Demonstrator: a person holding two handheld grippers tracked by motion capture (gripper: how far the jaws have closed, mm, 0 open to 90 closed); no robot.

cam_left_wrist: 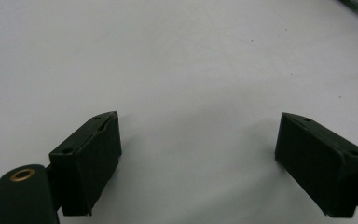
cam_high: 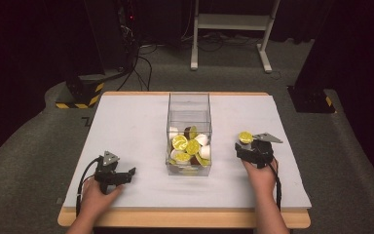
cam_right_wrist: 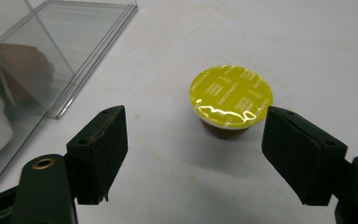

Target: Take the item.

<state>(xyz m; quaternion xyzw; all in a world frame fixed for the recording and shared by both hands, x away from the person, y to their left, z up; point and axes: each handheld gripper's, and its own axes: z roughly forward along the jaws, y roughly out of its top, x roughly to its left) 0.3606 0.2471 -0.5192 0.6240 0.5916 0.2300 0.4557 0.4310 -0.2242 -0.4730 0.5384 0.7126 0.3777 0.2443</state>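
A coffee capsule [cam_right_wrist: 230, 100] with a shiny yellow foil lid and a brown cup stands upright on the white table, right of the clear box [cam_high: 189, 105]; from above the capsule [cam_high: 245, 137] sits just beyond my right gripper [cam_high: 246, 146]. My right gripper [cam_right_wrist: 200, 154] is open, its jaws apart on either side and slightly short of the capsule, touching nothing. The box holds several capsules [cam_high: 187, 146], some yellow-lidded, some white, some brown. My left gripper [cam_high: 126, 174] rests at the front left. In its own view the left gripper [cam_left_wrist: 198, 158] is open over bare white surface.
The white sheet [cam_high: 126, 122] covers a wooden table whose front edge [cam_high: 185, 218] runs near the person's forearms. The clear box wall [cam_right_wrist: 65, 51] lies to the left in the right gripper view. Behind the table stand a white frame [cam_high: 229, 29] and black stands [cam_high: 83, 87].
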